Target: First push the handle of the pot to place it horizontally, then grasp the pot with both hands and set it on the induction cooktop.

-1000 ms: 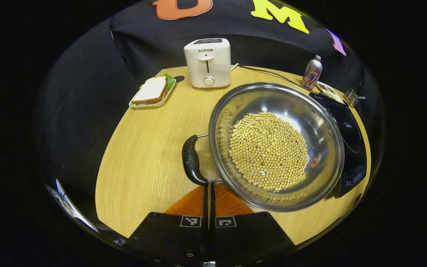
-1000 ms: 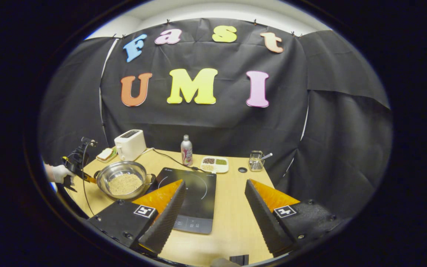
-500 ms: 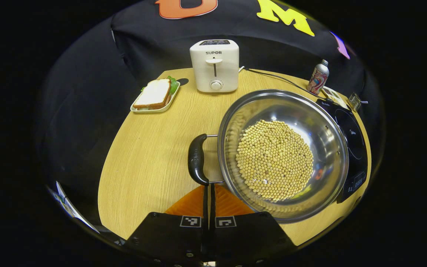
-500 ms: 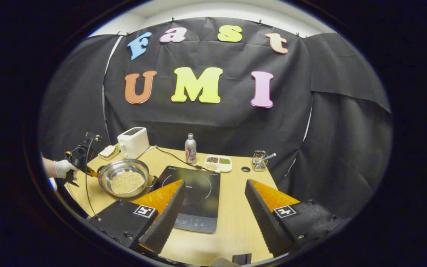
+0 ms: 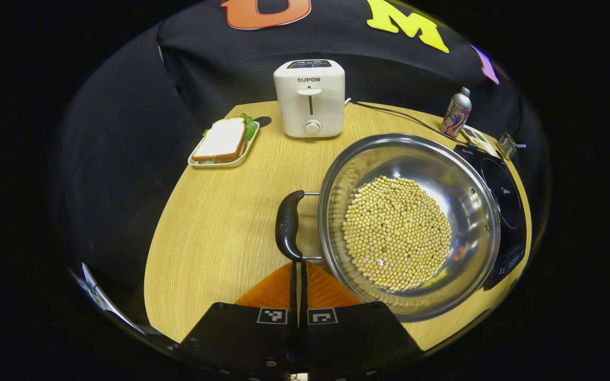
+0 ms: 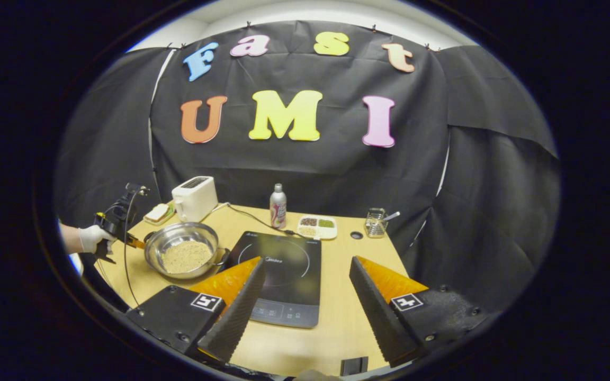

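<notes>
Pot (image 5: 410, 227): shiny steel, full of yellow beans, black side handle (image 5: 288, 225).

Each gripper (image 5: 298, 264) body is black with a square coded marker; a white-gloved hand (image 6: 92, 239) trails a cable.

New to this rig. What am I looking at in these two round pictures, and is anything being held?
No robot arm: a person holds a two-finger gripper in each hand, and a fisheye camera rides on each.

The left gripper view looks down past the left gripper, fingers shut together, tips at the black handle of a steel pot of soybeans. It pushes rather than grips.

The right gripper view looks across the table past the right gripper, open and holding nothing. Far left there, a gloved hand holds the left gripper.

Also on the table: induction cooktop, toaster, sandwich tray, bottle, a small divided dish, wire basket.
</notes>
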`<state>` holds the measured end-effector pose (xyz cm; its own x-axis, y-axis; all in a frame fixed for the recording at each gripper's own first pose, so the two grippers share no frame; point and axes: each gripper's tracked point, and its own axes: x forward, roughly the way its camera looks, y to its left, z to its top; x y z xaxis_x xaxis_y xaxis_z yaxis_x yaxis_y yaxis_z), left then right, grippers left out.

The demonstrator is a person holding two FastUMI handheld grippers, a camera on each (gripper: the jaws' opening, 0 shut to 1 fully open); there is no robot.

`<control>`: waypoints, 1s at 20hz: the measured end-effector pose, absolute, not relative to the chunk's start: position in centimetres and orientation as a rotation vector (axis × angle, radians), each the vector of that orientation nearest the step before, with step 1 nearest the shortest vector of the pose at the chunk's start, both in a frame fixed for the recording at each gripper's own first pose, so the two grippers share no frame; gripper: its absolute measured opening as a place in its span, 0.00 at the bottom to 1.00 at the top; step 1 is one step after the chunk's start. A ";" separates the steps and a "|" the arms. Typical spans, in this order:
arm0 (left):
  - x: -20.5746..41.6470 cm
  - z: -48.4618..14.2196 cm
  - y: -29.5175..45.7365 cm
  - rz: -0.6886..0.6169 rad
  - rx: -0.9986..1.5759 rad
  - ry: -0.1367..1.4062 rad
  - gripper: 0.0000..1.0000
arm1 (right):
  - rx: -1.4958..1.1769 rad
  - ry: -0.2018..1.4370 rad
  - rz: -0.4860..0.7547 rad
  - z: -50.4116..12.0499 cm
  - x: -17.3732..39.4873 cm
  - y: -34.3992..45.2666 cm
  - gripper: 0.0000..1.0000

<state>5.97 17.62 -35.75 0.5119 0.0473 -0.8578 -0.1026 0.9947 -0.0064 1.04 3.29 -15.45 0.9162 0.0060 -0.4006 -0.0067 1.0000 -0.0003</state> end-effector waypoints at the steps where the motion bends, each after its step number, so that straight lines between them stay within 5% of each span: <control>1: 5.7 -35.5 17.6 0.088 -0.046 1.017 0.00 | 0.000 0.419 0.027 -15.7 1.2 4.1 1.00; 3: 4.8 -34.8 17.9 0.091 -0.011 0.990 0.00 | -0.010 0.447 0.058 -16.8 1.8 5.3 0.99; 4: 4.3 -34.3 17.8 0.093 -0.004 0.975 0.10 | -0.008 0.462 0.081 -17.4 2.0 6.3 0.99; 5: 4.0 -33.6 17.9 0.095 -0.001 0.956 0.00 | -0.002 0.474 0.106 -18.0 2.4 7.4 0.99; 7: 3.6 -32.9 17.9 0.107 -0.010 0.909 0.04 | 0.000 0.500 0.154 -19.3 3.4 9.5 0.99; 8: 3.2 -32.6 17.8 0.105 -0.020 0.898 0.13 | -0.005 0.510 0.171 -19.8 4.1 10.5 0.99; 13: 3.5 -31.7 17.7 0.104 -0.019 0.864 0.97 | 0.025 0.583 0.257 -23.4 8.5 15.9 1.00; 20: 7.5 -32.3 18.3 0.122 0.026 0.867 0.97 | 0.029 0.733 0.334 -29.1 14.7 22.8 0.96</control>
